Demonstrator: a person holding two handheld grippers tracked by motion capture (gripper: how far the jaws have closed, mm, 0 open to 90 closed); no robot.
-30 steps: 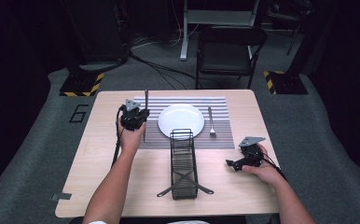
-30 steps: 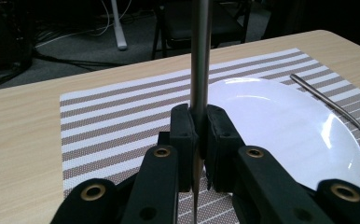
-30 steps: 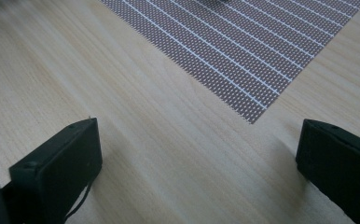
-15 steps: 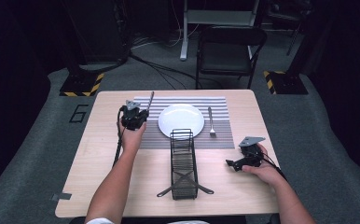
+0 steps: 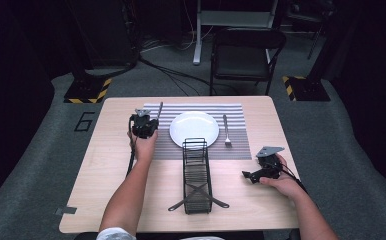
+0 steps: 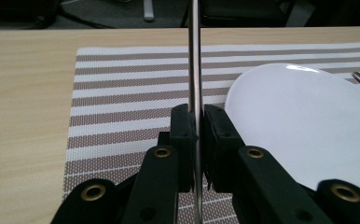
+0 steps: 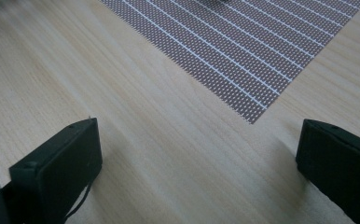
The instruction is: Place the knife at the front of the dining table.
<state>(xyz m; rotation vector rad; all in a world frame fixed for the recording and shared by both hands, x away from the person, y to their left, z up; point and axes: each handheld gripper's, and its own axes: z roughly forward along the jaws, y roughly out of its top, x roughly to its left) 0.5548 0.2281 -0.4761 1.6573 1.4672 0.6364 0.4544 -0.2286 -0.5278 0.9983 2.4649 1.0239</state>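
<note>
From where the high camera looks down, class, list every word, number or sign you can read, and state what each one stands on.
"6": a dark numeral on the grey floor, just off the table's left edge at about.
Yellow and black hazard stripes, no words: on the base plate at rear left and the one at rear right.
No writing can be read on the plate, the striped placemat or the wire rack.

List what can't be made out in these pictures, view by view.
- Left gripper view: the metal utensil clamped in the left tongs is cut off by the top and bottom edges; its type is unclear.
- High view: the utensil is too small to identify.
- Left gripper view: the plate runs off the right edge.
- Right gripper view: the top left corner of the table is blurred.
</note>
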